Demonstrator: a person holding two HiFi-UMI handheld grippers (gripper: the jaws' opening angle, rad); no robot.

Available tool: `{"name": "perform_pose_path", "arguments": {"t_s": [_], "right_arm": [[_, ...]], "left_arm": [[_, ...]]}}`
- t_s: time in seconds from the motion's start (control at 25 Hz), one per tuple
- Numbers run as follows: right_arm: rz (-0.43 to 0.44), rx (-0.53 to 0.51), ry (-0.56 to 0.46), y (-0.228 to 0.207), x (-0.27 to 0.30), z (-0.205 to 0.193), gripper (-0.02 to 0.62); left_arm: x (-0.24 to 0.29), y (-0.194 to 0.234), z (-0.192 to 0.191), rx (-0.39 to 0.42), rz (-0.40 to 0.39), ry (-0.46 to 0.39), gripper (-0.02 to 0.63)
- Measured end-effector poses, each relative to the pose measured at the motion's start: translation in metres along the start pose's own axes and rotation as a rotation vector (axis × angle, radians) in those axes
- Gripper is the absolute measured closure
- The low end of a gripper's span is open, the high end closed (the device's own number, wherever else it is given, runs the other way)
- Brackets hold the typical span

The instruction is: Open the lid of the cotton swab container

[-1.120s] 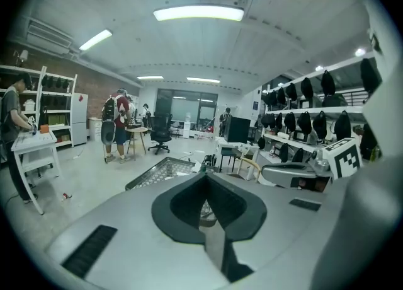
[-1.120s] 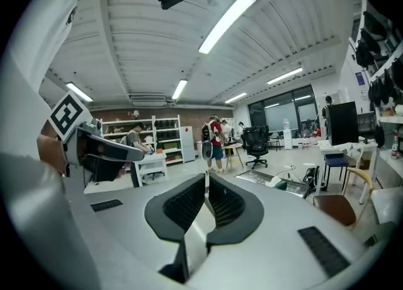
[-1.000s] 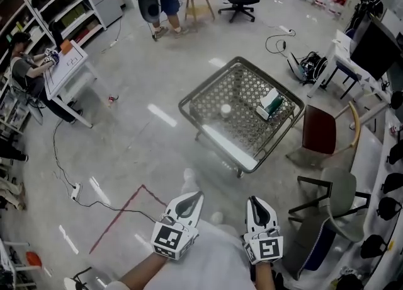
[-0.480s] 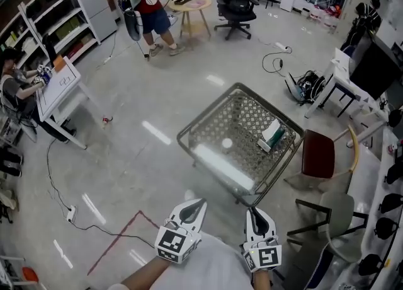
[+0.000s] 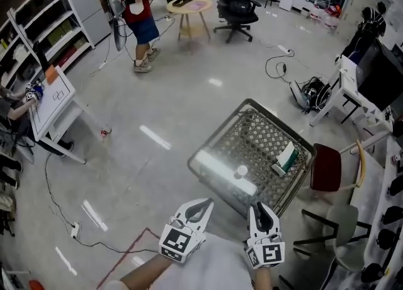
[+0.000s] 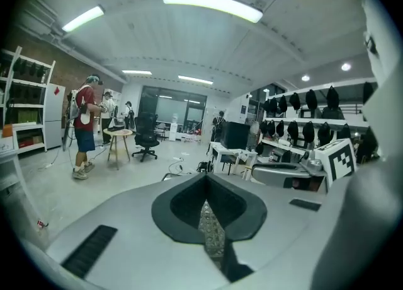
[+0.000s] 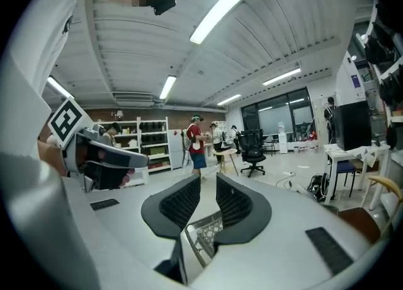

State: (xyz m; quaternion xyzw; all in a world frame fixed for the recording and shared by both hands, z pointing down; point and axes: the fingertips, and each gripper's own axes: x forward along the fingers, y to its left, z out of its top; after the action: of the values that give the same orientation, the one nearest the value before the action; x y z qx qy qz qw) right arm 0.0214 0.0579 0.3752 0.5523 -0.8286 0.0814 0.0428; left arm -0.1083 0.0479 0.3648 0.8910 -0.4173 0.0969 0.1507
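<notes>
Two grippers show at the bottom of the head view. My left gripper (image 5: 203, 205) is clenched on nothing; my right gripper (image 5: 258, 208) has jaws that have just been opening, a little parted and with nothing between them. Ahead of both stands the square glass-topped table with a metal lattice frame (image 5: 220, 132); on its near part sits the small white round cotton swab container (image 5: 241, 171), well apart from the flat green and white box (image 5: 284, 158) to its right. The container lies forward of my hands and between their two lines, somewhat nearer to the right gripper, so I judge that hand the shorter reach. It seems to stand upright, long axis vertical and lid facing up, though it is too small to be sure.

In the left gripper view, the left gripper (image 6: 205, 180) has its pads pressed together; only a strip of lattice shows below them, and no container.

In the right gripper view, the right gripper (image 7: 208, 185) shows a narrow empty gap; under it I see the table's corner (image 7: 203, 235), but not the container.
</notes>
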Motion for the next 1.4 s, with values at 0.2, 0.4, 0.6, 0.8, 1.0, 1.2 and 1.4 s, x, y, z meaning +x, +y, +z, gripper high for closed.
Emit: {"name": "perform_pose_path", "arguments": {"t_s": [0.2, 0.4, 0.6, 0.8, 1.0, 1.2, 1.4], "right_arm": [[-0.005, -0.006, 0.008, 0.003, 0.045, 0.000, 0.527], [0.018, -0.005, 0.036, -0.003, 0.065, -0.008, 0.514], [0.037, -0.041, 0.049, -0.017, 0.078, -0.009, 0.509], [-0.001, -0.076, 0.094, -0.041, 0.082, -0.021, 0.464], [0.025, -0.090, 0.093, -0.065, 0.100, -0.040, 0.421], [0.056, -0.056, 0.153, -0.073, 0.106, -0.073, 0.397], [0.097, -0.045, 0.197, -0.086, 0.119, -0.116, 0.388]], "left_arm": [[0.015, 0.043, 0.013, 0.012, -0.009, -0.004, 0.603], [0.026, 0.055, 0.011, -0.001, 0.004, 0.008, 0.603], [0.045, 0.062, 0.016, -0.013, 0.015, 0.031, 0.603], [0.066, 0.060, 0.021, -0.022, 0.027, 0.029, 0.603], [0.096, 0.057, 0.007, -0.032, 0.035, 0.052, 0.603], [0.112, 0.052, -0.017, -0.069, 0.053, 0.117, 0.603], [0.140, 0.048, -0.047, -0.096, 0.064, 0.165, 0.603]]}}
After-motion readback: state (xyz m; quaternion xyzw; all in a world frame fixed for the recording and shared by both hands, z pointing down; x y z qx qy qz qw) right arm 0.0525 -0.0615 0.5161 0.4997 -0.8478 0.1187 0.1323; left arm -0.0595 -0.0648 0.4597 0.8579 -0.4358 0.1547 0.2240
